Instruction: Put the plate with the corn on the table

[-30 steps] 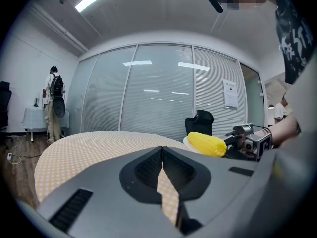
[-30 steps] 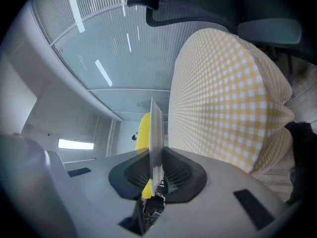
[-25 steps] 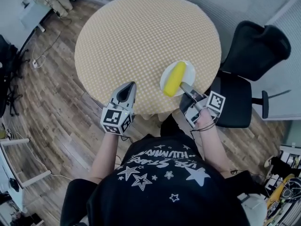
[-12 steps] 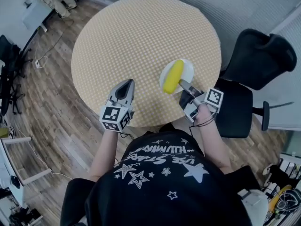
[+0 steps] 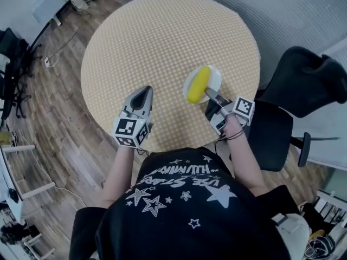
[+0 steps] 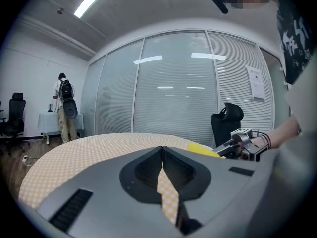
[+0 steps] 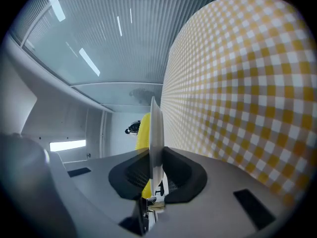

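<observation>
A white plate (image 5: 212,77) carries a yellow corn cob (image 5: 198,84) over the near right part of the round table (image 5: 157,42), which wears a yellow checked cloth. My right gripper (image 5: 209,93) is shut on the plate's near rim. In the right gripper view the plate (image 7: 154,128) stands edge-on between the jaws of the right gripper (image 7: 154,150), with the corn (image 7: 143,131) behind it and the cloth (image 7: 237,83) close beside. Whether the plate touches the cloth I cannot tell. My left gripper (image 5: 143,93) hovers shut and empty over the table's near edge; the left gripper (image 6: 161,148) shows its jaws meeting.
A black office chair (image 5: 303,80) stands right of the table, close to my right arm. Wooden floor with cables (image 5: 51,61) lies to the left. In the left gripper view a person with a backpack (image 6: 63,108) stands far off by a desk.
Both grippers have moved forward over the table. The plate with the corn has gone further in from the table's near edge and slightly lower.
</observation>
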`<action>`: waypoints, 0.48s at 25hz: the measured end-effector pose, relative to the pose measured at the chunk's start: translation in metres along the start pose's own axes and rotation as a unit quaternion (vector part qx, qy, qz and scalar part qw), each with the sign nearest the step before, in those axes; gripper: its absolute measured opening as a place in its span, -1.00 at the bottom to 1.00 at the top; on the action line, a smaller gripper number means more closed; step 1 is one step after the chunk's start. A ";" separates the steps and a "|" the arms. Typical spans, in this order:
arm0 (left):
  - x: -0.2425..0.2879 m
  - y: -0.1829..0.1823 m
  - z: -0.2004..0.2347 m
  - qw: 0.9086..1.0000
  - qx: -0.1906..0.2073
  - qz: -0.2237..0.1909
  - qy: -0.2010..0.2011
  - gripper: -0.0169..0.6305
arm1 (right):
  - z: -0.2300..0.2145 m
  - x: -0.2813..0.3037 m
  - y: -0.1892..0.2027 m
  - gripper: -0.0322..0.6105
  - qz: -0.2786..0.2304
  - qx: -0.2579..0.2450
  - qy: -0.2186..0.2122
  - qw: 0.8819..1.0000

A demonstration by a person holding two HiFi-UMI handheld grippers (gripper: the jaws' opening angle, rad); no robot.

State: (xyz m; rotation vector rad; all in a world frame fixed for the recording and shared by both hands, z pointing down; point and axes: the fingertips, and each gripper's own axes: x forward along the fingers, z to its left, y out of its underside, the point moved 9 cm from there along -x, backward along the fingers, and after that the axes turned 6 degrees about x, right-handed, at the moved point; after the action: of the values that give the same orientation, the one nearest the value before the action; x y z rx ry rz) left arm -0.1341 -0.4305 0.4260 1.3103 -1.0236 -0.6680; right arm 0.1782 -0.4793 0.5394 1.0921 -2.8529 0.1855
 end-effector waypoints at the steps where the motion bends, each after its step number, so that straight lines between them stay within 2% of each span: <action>1: 0.005 0.001 0.000 1.000 -0.001 0.003 -0.002 -0.92 | -0.002 0.004 -0.004 -0.73 0.003 0.002 0.003 1.000; 12: 0.046 -0.001 0.008 1.000 -0.002 0.024 -0.014 -0.92 | -0.023 0.038 -0.043 -0.73 0.021 0.013 0.036 0.999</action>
State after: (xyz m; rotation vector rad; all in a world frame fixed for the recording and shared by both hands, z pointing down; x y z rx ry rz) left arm -0.1213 -0.4743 0.4353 1.2719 -1.0724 -0.6542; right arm 0.1794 -0.5335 0.5704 1.0085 -2.8192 0.2613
